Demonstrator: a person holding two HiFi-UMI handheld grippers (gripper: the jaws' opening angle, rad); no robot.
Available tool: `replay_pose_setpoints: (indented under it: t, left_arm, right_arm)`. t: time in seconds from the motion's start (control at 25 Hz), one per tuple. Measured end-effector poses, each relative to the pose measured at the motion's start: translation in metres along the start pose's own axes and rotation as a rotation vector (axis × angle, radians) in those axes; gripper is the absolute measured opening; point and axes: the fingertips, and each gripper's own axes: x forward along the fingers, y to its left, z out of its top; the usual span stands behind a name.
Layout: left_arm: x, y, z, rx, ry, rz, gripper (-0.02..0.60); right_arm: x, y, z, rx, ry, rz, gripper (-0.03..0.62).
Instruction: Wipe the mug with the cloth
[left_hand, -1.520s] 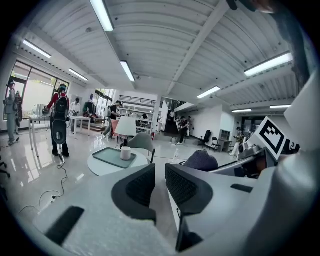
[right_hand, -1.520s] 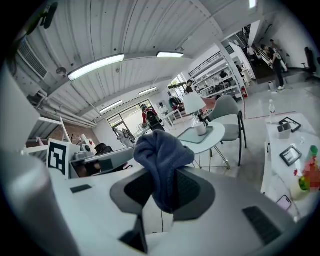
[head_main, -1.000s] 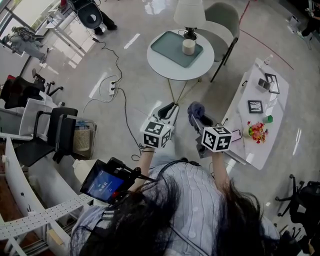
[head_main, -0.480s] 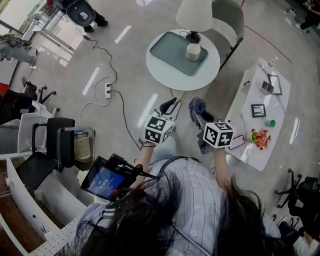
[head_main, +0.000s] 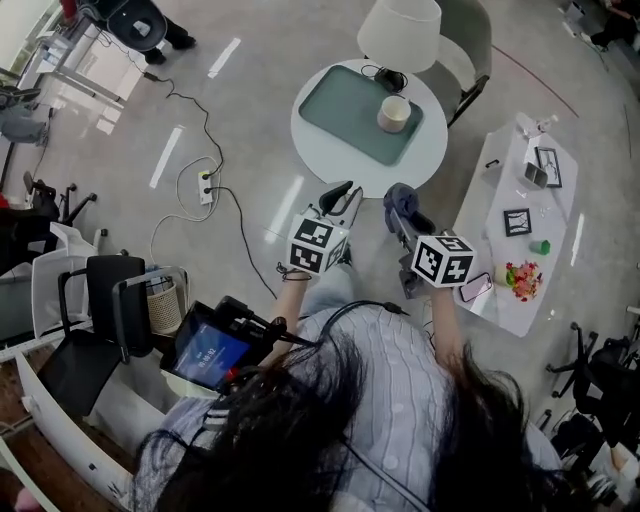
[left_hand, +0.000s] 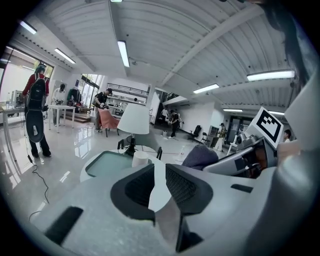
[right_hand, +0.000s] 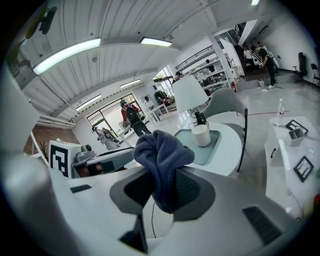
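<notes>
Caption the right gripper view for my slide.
Right gripper clamps a blue cloth, facing the mug on the tray ahead.

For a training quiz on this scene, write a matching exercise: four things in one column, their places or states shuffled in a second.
1. mug
2. cloth
3. left gripper
4. lamp

A. open, nothing between its jaws
B. clamped in the right gripper
C. standing on the teal tray
D. white shade, behind the mug

Pairs: 1-C, 2-B, 3-A, 4-D
</notes>
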Motion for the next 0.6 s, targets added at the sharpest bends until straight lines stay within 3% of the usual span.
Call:
replay_pose_setpoints:
  t: [0.6]
  left_arm:
    - [0.030, 0.033, 0.001, -0.001, 0.050, -0.045, 0.071]
  right_arm:
    - [0.031, -0.015, 0.021, 0.048, 0.002, -0.054, 0.098]
